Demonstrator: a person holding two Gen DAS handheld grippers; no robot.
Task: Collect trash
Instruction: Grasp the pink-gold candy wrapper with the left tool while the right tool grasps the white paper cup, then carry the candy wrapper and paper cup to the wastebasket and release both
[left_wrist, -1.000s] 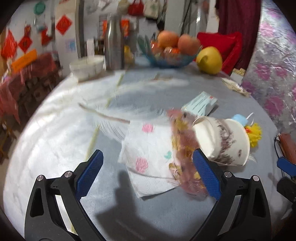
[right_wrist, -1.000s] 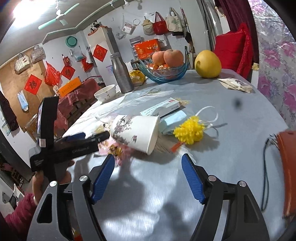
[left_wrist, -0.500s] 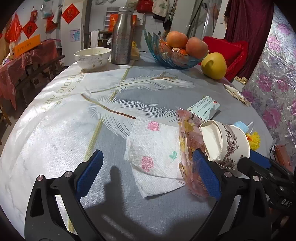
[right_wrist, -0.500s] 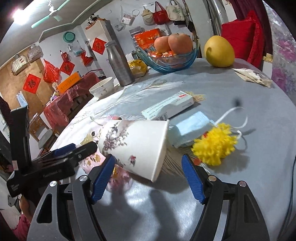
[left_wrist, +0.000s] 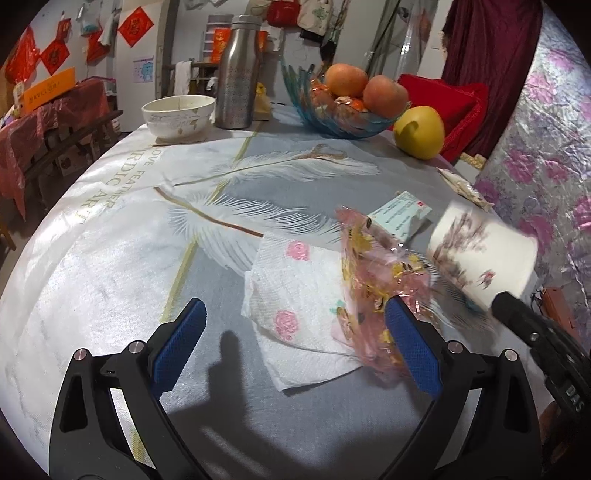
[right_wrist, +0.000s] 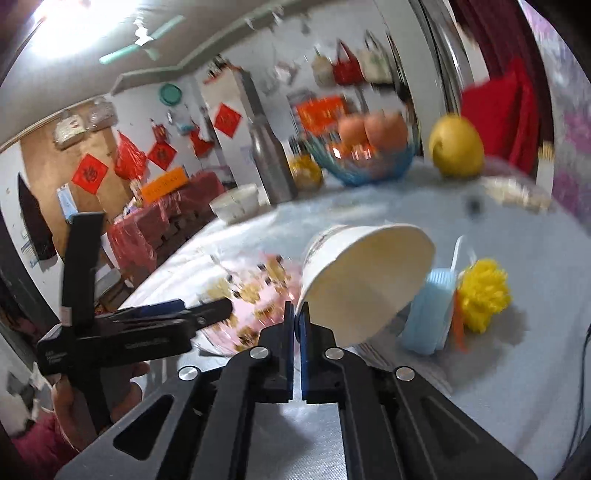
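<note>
My right gripper (right_wrist: 297, 314) is shut on the rim of a white paper cup (right_wrist: 362, 280) with a floral print and holds it tilted above the table; the cup also shows in the left wrist view (left_wrist: 480, 254). My left gripper (left_wrist: 295, 347) is open and empty, low over a white floral napkin (left_wrist: 295, 306). A pink and gold plastic wrapper (left_wrist: 376, 280) lies by the napkin's right edge, also seen in the right wrist view (right_wrist: 255, 295). A blue face mask (right_wrist: 432, 306) and a yellow pompom (right_wrist: 484, 295) lie right of the cup.
A small card box (left_wrist: 400, 214) lies behind the wrapper. At the back stand a white bowl (left_wrist: 179, 116), a steel bottle (left_wrist: 238, 74), a blue fruit bowl (left_wrist: 343, 114) and a yellow pomelo (left_wrist: 419, 133). The tablecloth (left_wrist: 110, 240) has a feather print.
My right gripper has closed on the cup's rim and lifted it off the table, tilting it. My left gripper has stayed open over the napkin.
</note>
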